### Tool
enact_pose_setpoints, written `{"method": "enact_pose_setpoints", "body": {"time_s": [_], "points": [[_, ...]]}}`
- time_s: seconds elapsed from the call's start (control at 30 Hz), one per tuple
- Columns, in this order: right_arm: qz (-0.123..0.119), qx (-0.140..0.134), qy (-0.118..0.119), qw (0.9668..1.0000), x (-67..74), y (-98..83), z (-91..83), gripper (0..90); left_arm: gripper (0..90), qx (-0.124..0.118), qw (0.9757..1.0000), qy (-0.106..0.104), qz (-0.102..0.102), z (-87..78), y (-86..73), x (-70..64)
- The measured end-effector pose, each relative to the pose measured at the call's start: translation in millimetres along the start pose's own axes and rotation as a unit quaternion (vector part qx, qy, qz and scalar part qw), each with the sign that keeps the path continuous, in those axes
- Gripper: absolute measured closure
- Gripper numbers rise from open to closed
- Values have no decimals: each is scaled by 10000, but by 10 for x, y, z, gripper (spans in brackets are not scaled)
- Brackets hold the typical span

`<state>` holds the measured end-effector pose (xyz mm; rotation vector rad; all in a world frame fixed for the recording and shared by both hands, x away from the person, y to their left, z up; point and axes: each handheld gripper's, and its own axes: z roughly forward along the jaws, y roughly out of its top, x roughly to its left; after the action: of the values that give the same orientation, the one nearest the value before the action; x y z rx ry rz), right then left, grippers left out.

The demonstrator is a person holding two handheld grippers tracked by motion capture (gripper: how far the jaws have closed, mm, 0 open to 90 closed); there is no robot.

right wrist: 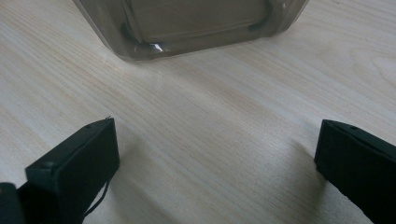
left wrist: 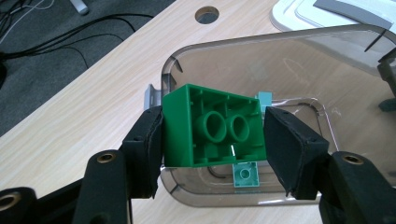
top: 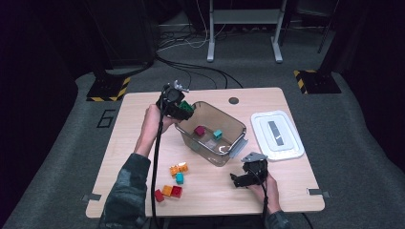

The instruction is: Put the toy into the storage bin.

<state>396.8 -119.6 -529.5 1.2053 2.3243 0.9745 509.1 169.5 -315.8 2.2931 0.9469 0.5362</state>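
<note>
High view: the left hand-held gripper [top: 177,106] grasps a green brick [top: 186,108] over the bin's [top: 237,128] upper-left rim, centre of frame; the right hand-held gripper [top: 241,179] rests released at lower right on the counter [top: 133,138]. Left gripper view: the pads [left wrist: 150,140] clamp the brick mid-frame above the rim. Released now, it may strike the rim and bounce out. Right gripper view: jaws gape over bare wood.

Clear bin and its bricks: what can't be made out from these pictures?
- Left gripper view: the green brick clamped in the left gripper hides most of the teal brick beneath it.
- Right gripper view: the top edge cuts off the clear bin; its contents go unseen.
- High view: studs on the loose bricks are too small to count.
</note>
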Motion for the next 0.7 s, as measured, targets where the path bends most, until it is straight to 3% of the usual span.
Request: {"method": "enact_pose_setpoints", "body": {"time_s": [0.53,0.7], "points": [[-26,-1,5,10000,-5,-1,-1,0,396,292,9995,-96,-98,271,75,16],[-36,-5,1,10000,-6,-2,0,0,293,337,9991,-153,-212,280,31,31]]}}
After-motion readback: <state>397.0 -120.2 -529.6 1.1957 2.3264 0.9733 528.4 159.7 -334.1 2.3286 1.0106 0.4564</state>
